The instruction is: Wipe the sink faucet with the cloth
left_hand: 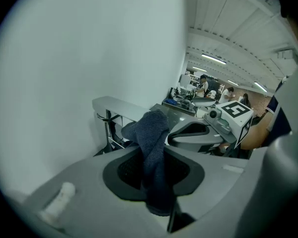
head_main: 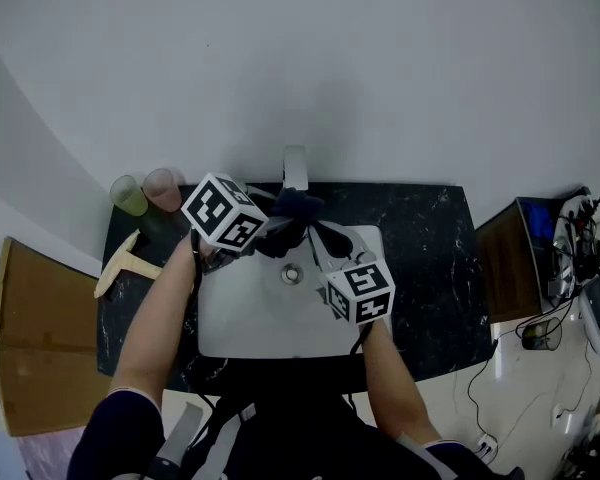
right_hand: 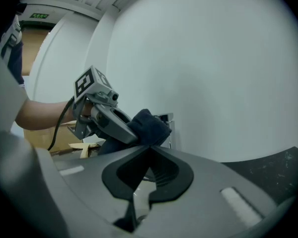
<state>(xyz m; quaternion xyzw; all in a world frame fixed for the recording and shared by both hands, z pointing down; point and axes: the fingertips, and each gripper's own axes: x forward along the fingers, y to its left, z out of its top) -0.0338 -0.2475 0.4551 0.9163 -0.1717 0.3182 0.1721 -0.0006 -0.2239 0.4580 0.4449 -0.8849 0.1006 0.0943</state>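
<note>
The left gripper has its jaws clamped on a dark blue terry cloth, which runs up between them and bunches over the tips. The bunched end lies against the chrome sink faucet, which stands at the back edge of the white rectangular sink basin set in the black marbled bench.

The right gripper points at the same spot from the other side. Its jaws are drawn together with nothing between them, and their tips are just beside the cloth.

At the bench's back left corner a green translucent cup and a pink translucent cup stand side by side. A pale wooden T-shaped tool lies near them at the left edge.
</note>
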